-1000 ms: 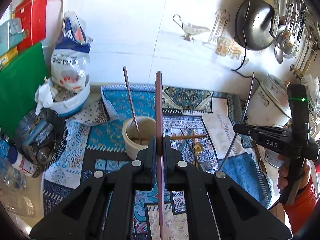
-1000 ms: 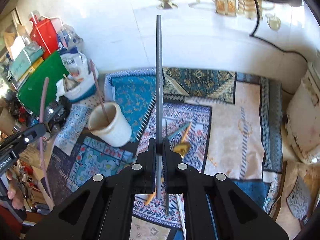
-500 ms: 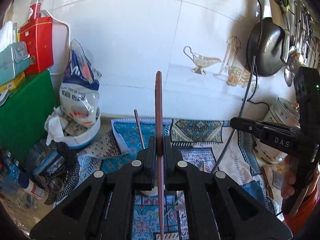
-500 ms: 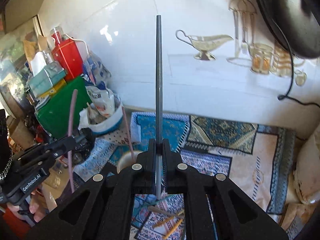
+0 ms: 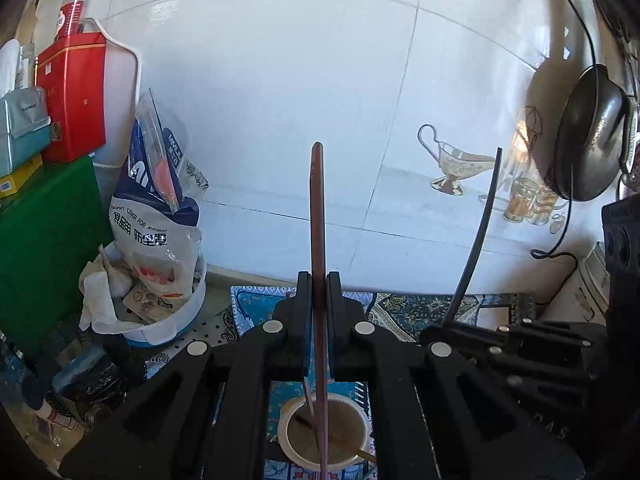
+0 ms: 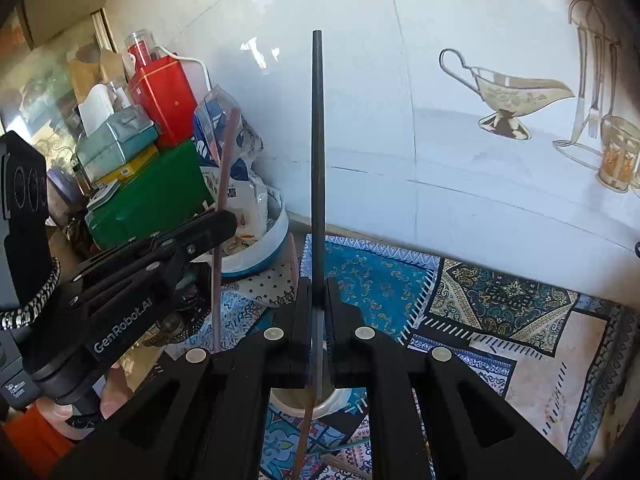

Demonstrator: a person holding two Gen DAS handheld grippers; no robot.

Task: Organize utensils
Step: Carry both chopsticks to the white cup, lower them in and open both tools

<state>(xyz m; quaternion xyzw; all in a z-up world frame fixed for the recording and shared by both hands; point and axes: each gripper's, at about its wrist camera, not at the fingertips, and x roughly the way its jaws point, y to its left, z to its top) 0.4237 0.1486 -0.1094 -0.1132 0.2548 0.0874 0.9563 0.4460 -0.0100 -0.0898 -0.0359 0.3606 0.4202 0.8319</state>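
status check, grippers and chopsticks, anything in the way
Left gripper shut on brown chopstick. Right gripper shut on black chopstick. Both over the cup, two sticks already inside. Nothing blocking.

We read "GenRobot.AI" in white on the side of the left gripper (image 6: pixel 224 224). The bag (image 5: pixel 158 208) in the white bowl carries "DUST COVER FOR FOOD" above Chinese characters. Faint letters "DAS" show on the right gripper (image 5: pixel 448 330).
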